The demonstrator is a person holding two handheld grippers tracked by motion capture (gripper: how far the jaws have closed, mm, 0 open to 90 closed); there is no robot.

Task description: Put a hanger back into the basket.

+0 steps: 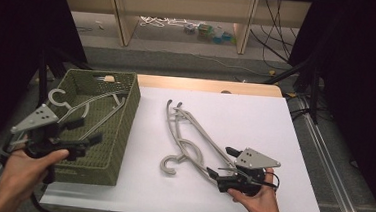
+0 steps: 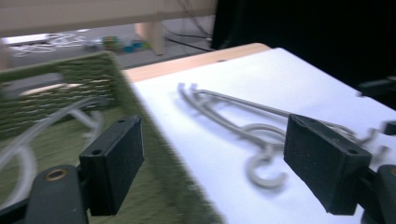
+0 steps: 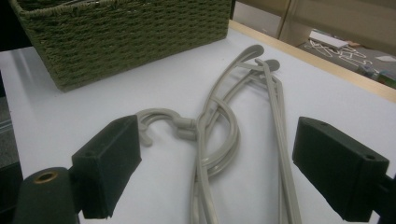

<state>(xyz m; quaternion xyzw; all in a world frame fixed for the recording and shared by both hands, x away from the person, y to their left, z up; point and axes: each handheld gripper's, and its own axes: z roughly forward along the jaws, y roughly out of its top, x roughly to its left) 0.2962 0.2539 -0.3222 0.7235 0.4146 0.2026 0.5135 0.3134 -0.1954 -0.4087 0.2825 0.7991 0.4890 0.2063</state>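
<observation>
We hold the right gripper (image 1: 220,162) low over the table's (image 1: 255,115) near right part, jaws spread wide and empty, with the grey hangers (image 1: 188,138) lying straight ahead of it. The bundle's long axis runs from the middle of the white top diagonally back toward this gripper (hook (image 3: 161,122) curled toward the near edge, just off the left jaw in the right gripper view). Our left gripper (image 1: 81,131), jaws also apart and holding nothing, hangs over the green woven basket (image 1: 124,131) at the left edge, where another hanger (image 1: 83,106) already lies. The right hand (image 1: 259,201) is plainly nearer the bundle; its jaws straddle the hanger arms.
</observation>
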